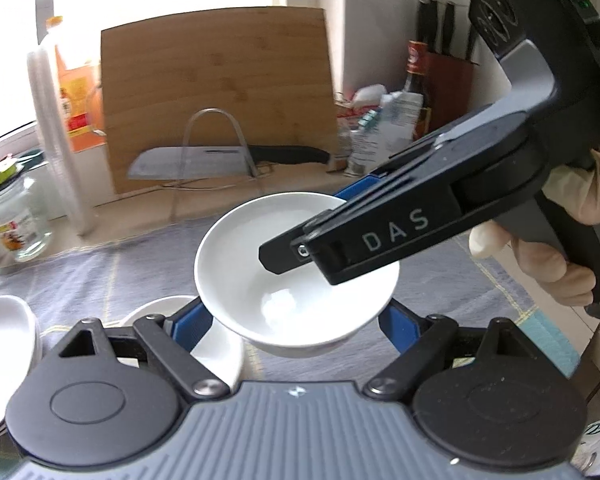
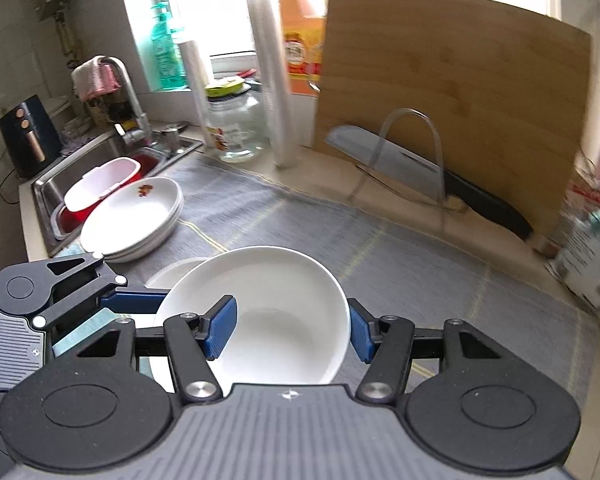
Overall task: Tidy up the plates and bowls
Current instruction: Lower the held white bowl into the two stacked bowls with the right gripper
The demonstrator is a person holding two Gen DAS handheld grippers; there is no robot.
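A round white ceramic bowl (image 1: pixel 260 280) hangs tilted above the grey cloth-covered surface (image 1: pixel 140 264), in the middle of the left wrist view. The left gripper (image 1: pixel 296 320) has its blue-padded fingers (image 1: pixel 192 320) pressed against the bowl's outer wall from either side. The right gripper (image 1: pixel 288 256) reaches in from the right of that frame, and its black fingers are closed on the bowl's rim, one inside the bowl and one outside. The right wrist view shows the same grip: one blue pad (image 2: pixel 220 328) lies inside the bowl (image 2: pixel 276 312), the other against its outer wall. A gloved hand (image 1: pixel 540 264) holds the right gripper's handle. At lower left of the left wrist view another white dish (image 1: pixel 220 356) lies on the surface under the bowl. A stack of white plates (image 2: pixel 136 216) sits beside the steel sink (image 2: pixel 48 184) at the left of the right wrist view. A bamboo cutting board (image 1: pixel 220 92) leans upright at the back.
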